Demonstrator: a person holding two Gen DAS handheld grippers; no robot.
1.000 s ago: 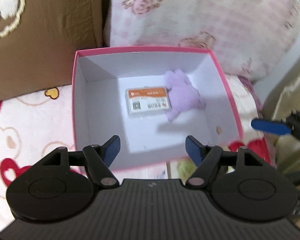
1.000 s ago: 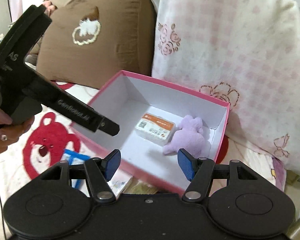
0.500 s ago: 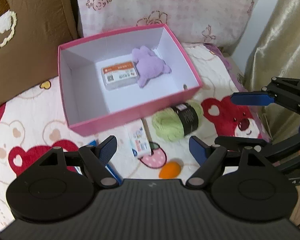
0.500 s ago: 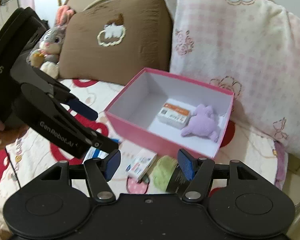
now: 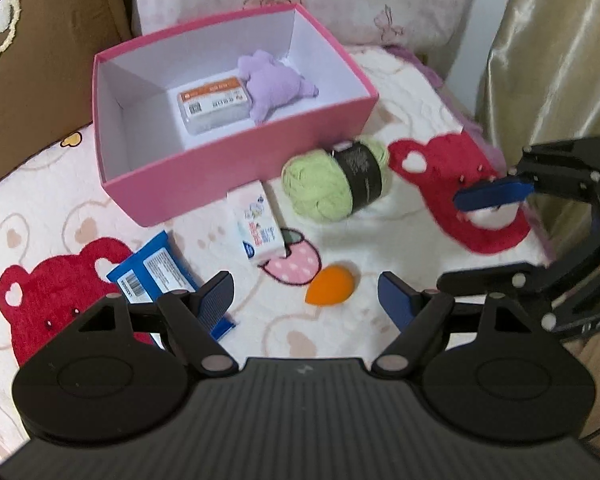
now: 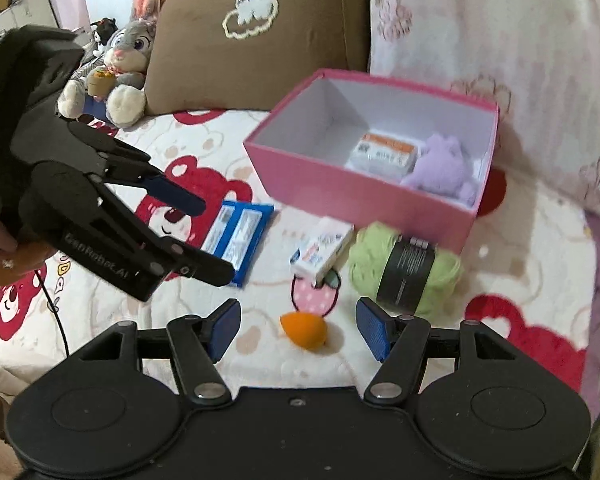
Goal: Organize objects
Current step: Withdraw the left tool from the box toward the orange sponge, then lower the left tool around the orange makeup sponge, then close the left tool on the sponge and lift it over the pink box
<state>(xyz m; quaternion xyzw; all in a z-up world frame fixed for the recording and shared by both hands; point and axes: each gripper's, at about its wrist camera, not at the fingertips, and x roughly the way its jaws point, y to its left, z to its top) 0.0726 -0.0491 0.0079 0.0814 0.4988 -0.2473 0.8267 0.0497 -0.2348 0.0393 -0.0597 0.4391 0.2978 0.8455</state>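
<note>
A pink box (image 5: 236, 184) (image 6: 364, 200) stands on the bed. It holds a small orange-labelled case (image 5: 212, 106) (image 6: 384, 154) and a purple plush (image 5: 276, 86) (image 6: 444, 168). In front of it lie a green yarn ball (image 5: 332, 188) (image 6: 404, 268), a small white carton (image 5: 258, 226) (image 6: 322, 250), a blue packet (image 5: 156, 276) (image 6: 238, 236) and an orange egg-shaped sponge (image 5: 330, 290) (image 6: 304, 330). My left gripper (image 5: 306, 302) (image 6: 198, 236) is open and empty, just short of the sponge. My right gripper (image 6: 298, 328) (image 5: 452, 244) is open and empty, with the sponge between its fingertips.
A brown pillow (image 6: 260, 36) and a pink checked pillow (image 6: 500, 28) lean behind the box. A grey rabbit toy (image 6: 120, 64) sits far left. A gold curtain (image 5: 560, 40) hangs at the bed's right edge. The bedspread (image 5: 60, 208) has red bear prints.
Both grippers have pulled back from over the box and dropped low. The loose objects in front of the box have come into view. Both stay open.
</note>
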